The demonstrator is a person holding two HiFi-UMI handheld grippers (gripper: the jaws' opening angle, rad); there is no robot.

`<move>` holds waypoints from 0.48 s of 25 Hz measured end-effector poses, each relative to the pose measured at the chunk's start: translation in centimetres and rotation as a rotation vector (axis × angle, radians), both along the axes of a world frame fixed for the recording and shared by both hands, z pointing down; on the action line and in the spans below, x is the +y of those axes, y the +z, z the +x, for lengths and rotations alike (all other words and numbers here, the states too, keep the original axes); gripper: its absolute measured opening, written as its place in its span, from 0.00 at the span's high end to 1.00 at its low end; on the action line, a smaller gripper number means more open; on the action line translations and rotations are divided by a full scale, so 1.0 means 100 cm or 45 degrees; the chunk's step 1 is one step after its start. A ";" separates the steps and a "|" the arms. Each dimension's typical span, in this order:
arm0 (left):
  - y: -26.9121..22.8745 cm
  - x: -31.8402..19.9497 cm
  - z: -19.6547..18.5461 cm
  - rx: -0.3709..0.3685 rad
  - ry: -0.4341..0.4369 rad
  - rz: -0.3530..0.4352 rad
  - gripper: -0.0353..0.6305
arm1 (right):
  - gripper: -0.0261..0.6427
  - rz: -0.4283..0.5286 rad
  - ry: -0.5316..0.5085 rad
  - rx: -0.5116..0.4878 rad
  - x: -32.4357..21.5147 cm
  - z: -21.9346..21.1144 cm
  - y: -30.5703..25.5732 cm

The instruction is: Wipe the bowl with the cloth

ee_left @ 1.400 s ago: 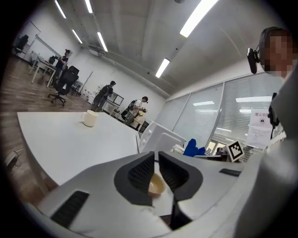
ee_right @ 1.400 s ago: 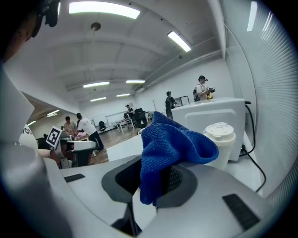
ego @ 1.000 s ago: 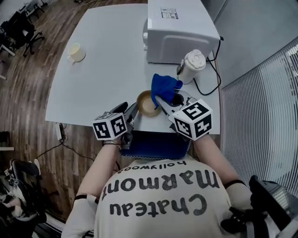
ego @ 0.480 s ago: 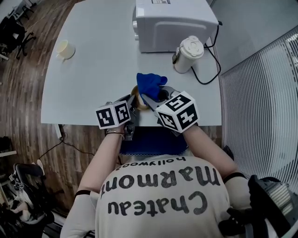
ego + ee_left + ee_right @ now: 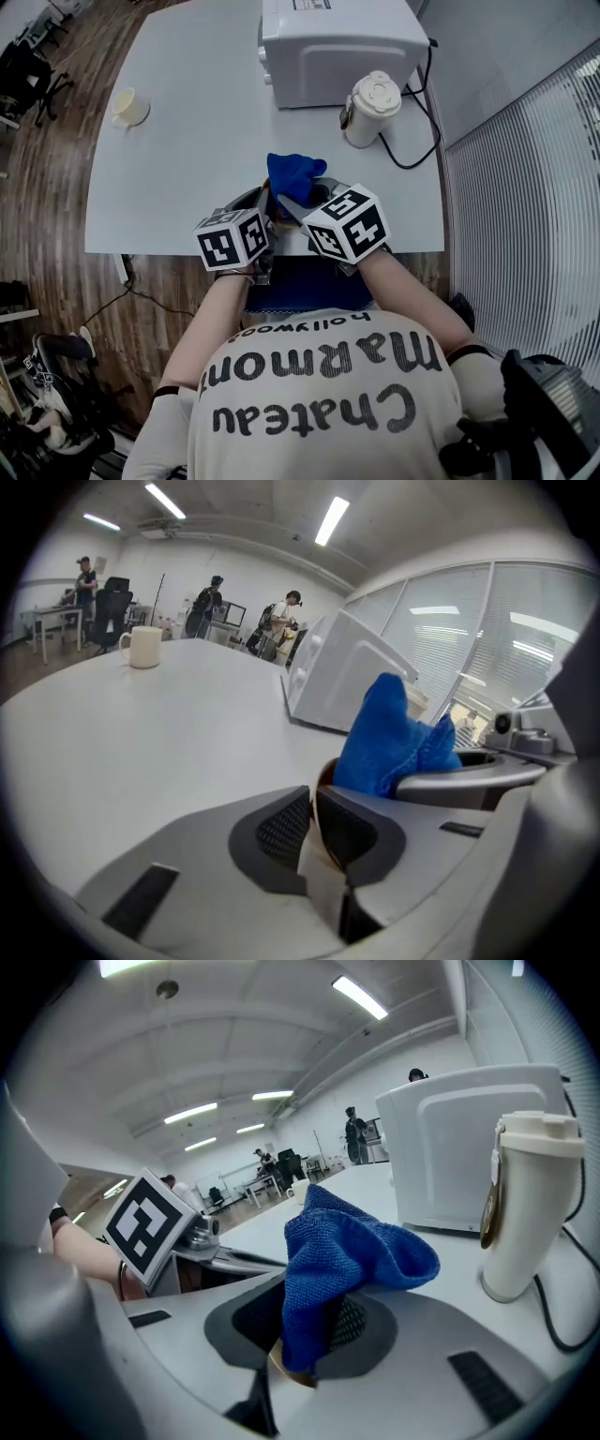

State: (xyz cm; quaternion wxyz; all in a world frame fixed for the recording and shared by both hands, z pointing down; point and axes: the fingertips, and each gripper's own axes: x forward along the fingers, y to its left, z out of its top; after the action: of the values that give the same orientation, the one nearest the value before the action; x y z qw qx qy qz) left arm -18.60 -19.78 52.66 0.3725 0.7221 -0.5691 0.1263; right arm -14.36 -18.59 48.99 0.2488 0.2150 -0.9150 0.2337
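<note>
The left claw (image 5: 314,819), having just been closing, is pinching the rim of the bowl (image 5: 322,772) at the six o'clock edge of the counter (image 5: 187,141) — the right claw (image 5: 305,1335) is clamping the cloth (image 5: 347,1251) at its two o'clock.

L tool (image 5: 314,810) jaws just closing, pinch bowl (image 5: 319,874) rim; R tool (image 5: 305,1335) clamps cloth (image 5: 347,1251); both pitched down

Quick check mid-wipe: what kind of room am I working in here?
Most likely an open-plan office or lab with a pantry corner. A white table carries a microwave, a white jug and a mug, with office chairs and a glass partition with blinds alongside.
</note>
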 end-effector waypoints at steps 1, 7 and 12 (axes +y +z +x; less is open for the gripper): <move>-0.008 -0.002 0.004 -0.014 0.014 0.040 0.92 | 0.86 0.001 -0.009 -0.001 0.001 -0.001 0.000; -0.036 -0.004 0.018 -0.233 0.106 0.223 0.93 | 0.86 0.037 -0.009 0.051 0.001 0.003 0.001; -0.052 0.003 0.027 -0.333 0.196 0.290 0.92 | 0.86 0.052 0.125 0.031 -0.011 0.009 -0.002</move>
State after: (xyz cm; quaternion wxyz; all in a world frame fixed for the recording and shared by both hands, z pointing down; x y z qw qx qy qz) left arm -15.89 -19.49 47.51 0.2005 0.7784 -0.5664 0.1819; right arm -13.47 -19.65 48.81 0.2435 0.2675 -0.9049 0.2242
